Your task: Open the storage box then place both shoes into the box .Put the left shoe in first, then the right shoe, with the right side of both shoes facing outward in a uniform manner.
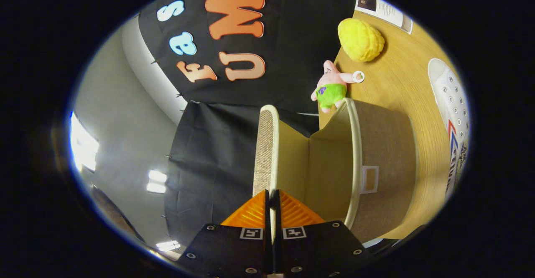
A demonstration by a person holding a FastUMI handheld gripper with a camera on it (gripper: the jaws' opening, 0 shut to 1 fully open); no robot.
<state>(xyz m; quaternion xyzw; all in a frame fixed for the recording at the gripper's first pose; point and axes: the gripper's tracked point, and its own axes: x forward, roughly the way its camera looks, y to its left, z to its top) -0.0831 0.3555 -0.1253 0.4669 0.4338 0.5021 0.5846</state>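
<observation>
The gripper (272, 205) is rolled onto its side, so the wooden table (401, 90) runs up one flank of the view and the booth's black cloth wall (217, 144) up the other. Its two fingers are drawn close together and pinch the cream-trimmed edge of the storage box lid (264, 152), which stands lifted away from the box like an open flap. The storage box (384, 161) sits on the table just ahead of the fingers: a fabric-covered container in a woven tan cloth with a pale rim and a small label window (370, 179) on its outer wall. Its mouth is open, and the part of the plain tan lining (324, 165) that shows holds nothing; the deeper part of the inside is hidden by the rim, so what lies there cannot be told. Beyond the box, touching or just beside its far rim, lies a pink plush starfish toy with green shorts (331, 86), and farther along the table rests a yellow knobbly plush lump (360, 39). A white lace-up shoe (453, 115) with metal eyelets and a red-and-blue stripe lies on the table outside the box, well apart from the fingers. A printed sheet of paper (382, 10) lies at the table's far end
</observation>
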